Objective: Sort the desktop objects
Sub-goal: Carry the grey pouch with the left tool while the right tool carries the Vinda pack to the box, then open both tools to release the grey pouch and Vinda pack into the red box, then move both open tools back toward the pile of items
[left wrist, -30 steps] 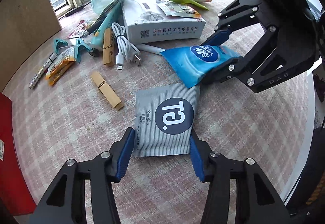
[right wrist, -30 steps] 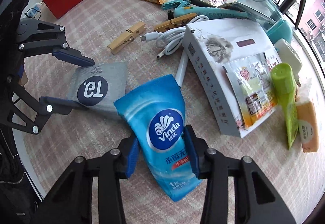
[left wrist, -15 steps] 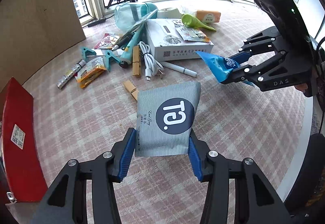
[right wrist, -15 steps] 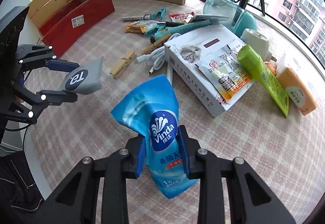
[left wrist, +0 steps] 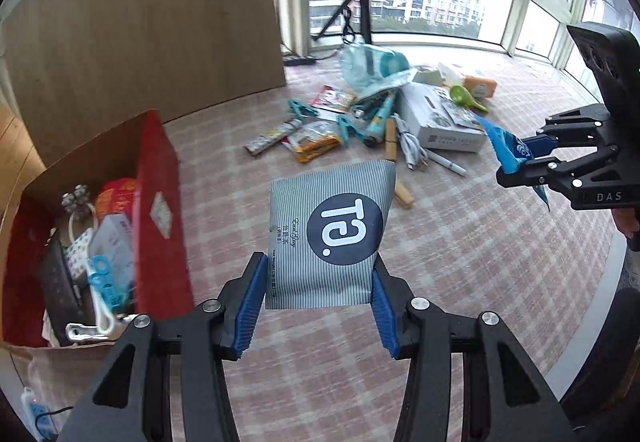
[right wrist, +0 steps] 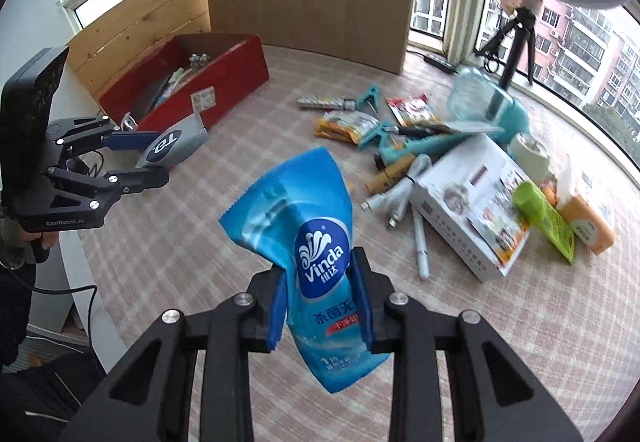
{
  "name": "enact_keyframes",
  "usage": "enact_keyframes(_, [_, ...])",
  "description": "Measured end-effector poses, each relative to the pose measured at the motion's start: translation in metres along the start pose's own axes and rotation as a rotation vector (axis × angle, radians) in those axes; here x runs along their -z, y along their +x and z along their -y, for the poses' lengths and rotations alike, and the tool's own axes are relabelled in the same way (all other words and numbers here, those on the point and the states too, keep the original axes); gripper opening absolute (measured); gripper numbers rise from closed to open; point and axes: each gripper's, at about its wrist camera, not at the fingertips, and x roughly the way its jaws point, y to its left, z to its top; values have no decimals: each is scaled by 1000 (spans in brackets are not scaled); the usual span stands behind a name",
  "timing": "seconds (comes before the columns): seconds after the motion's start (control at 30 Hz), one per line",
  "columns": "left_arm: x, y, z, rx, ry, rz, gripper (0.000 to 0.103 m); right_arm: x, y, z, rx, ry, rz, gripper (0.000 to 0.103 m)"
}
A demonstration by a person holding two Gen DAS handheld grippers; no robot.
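Grey striped sachet with dark round "Ta." logo: pinched at its lower edge between the blue pads of the left gripper, held clear above the checked tablecloth. In the right wrist view the same sachet hangs close to the near wall of the red box, at about 10 o'clock from frame centre.

Blue Vinda wipes pack: clamped mid-body by the right gripper, top end crumpled and leaning toward 11 o'clock, off the cloth. In the left wrist view the right gripper sits at 3 o'clock with a corner of the pack sticking out.

Red box: at 9 o'clock in the left wrist view, open top, already holding mixed small items; contents blurred.

Remaining pile, 1 o'clock in the left wrist view: white carton, white USB cable, white pen, wooden clothespin just beside the sachet's far corner, orange snack packet, green tube, orange tissue pack.
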Motion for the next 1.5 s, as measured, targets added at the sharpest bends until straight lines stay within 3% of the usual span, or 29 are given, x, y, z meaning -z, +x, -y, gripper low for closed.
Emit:
enact_keyframes(0.3, [6, -52, -149, -203, -203, 71, 47, -101, 20, -107, -52, -95, 84, 28])
enact_keyframes(0.53, [3, -44, -239, -310, -314, 45, 47, -168, 60, -186, -91, -139, 81, 28])
enact_keyframes(0.6, [-1, -36, -256, -300, -350, 39, 47, -180, 73, -205, -89, -145, 78, 28])
enact_keyframes(0.63, [-4, -33, -263, -287, -365, 40, 49, -185, 80, -214, -89, -147, 77, 28])
enact_keyframes(0.7, [-8, -24, -274, -310, -391, 23, 66, -193, 89, -229, -54, -170, 99, 34])
enact_keyframes(0.73, [-9, -20, -279, -335, -404, 13, 70, -197, 93, -236, -27, -187, 112, 37])
enact_keyframes(0.8, [-9, -17, -285, -359, -419, 7, 71, -199, 95, -241, 7, -191, 128, 56])
enact_keyframes(0.87, [-4, -16, -287, -357, -426, 15, 71, -200, 93, -242, 2, -182, 140, 61])
enact_keyframes(0.97, [3, -20, -288, -334, -430, 29, 71, -196, 86, -234, -42, -165, 145, 61])
enact_keyframes(1.2, [10, -39, -268, -311, -410, 67, 71, -179, 60, -201, -46, -92, 176, 61])
enact_keyframes(1.37, [16, -48, -232, -270, -372, 97, 71, -152, 42, -175, 54, -91, 194, 61])
enact_keyframes(1.5, [12, -49, -189, -217, -317, 119, 72, -119, 19, -143, 70, -23, 231, 61])
